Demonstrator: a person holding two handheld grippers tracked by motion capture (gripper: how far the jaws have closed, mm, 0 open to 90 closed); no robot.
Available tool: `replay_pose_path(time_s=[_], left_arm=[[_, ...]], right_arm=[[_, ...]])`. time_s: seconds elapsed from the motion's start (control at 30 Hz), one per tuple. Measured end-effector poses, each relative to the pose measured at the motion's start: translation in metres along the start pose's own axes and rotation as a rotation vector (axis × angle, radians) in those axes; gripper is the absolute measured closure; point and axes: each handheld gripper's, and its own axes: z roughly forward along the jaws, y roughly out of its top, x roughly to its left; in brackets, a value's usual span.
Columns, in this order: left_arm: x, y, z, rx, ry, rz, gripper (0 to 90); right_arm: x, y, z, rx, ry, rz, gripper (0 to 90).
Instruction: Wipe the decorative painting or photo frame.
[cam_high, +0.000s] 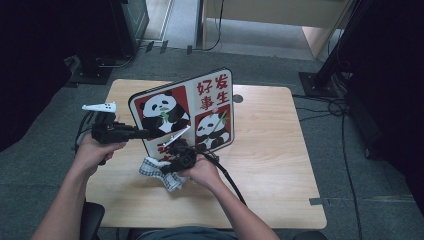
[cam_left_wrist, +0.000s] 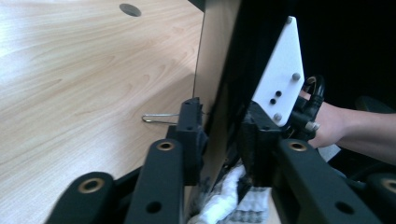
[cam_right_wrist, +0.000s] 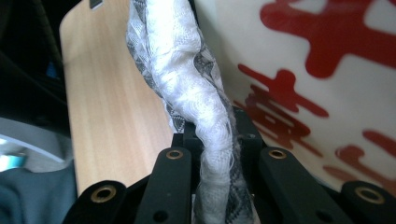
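A white board (cam_high: 185, 107) printed with pandas and red characters stands tilted on the wooden table (cam_high: 270, 150). My left gripper (cam_high: 145, 133) clamps its left edge. In the left gripper view the board (cam_left_wrist: 217, 70) is edge-on between the jaws of that gripper (cam_left_wrist: 223, 126), with both pads against it. My right gripper (cam_high: 172, 162) is shut on a white and grey checked cloth (cam_high: 152, 167) at the board's lower front. In the right gripper view the twisted cloth (cam_right_wrist: 187, 70) rises from the gripper (cam_right_wrist: 217, 135) beside the printed face (cam_right_wrist: 299, 56).
A round cable hole (cam_high: 237, 98) lies in the table behind the board. A thin wire loop (cam_left_wrist: 159, 117) rests on the tabletop by the board's back. Cables (cam_high: 345, 150) run over the floor at the right, and a black stand base (cam_high: 320, 82) sits beyond the table.
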Motion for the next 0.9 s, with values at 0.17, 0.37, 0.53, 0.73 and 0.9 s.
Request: replay_pose_path(time_s=[0.17, 0.37, 0.53, 0.73, 0.9], left_arm=[[0.001, 0.0, 0.0, -0.003, -0.003, 0.003, 75.5], [0.0, 0.0, 0.0, -0.007, 0.003, 0.003, 75.8], [0.0, -0.001, 0.0, -0.01, 0.008, 0.002, 75.7], [-0.001, 0.0, 0.0, -0.01, 0.014, -0.005, 76.0], [-0.001, -0.001, 0.0, -0.015, 0.014, -0.002, 76.1]], right_arm=[[0.0, -0.001, -0.014, -0.007, -0.002, -0.022, 81.7], [-0.002, 0.001, -0.039, -0.045, 0.019, -0.026, 81.7], [0.001, 0.005, -0.061, -0.069, 0.01, -0.047, 81.7], [0.007, 0.019, -0.091, -0.089, -0.005, -0.05, 81.7], [0.016, 0.034, -0.119, -0.116, -0.031, -0.072, 81.7]])
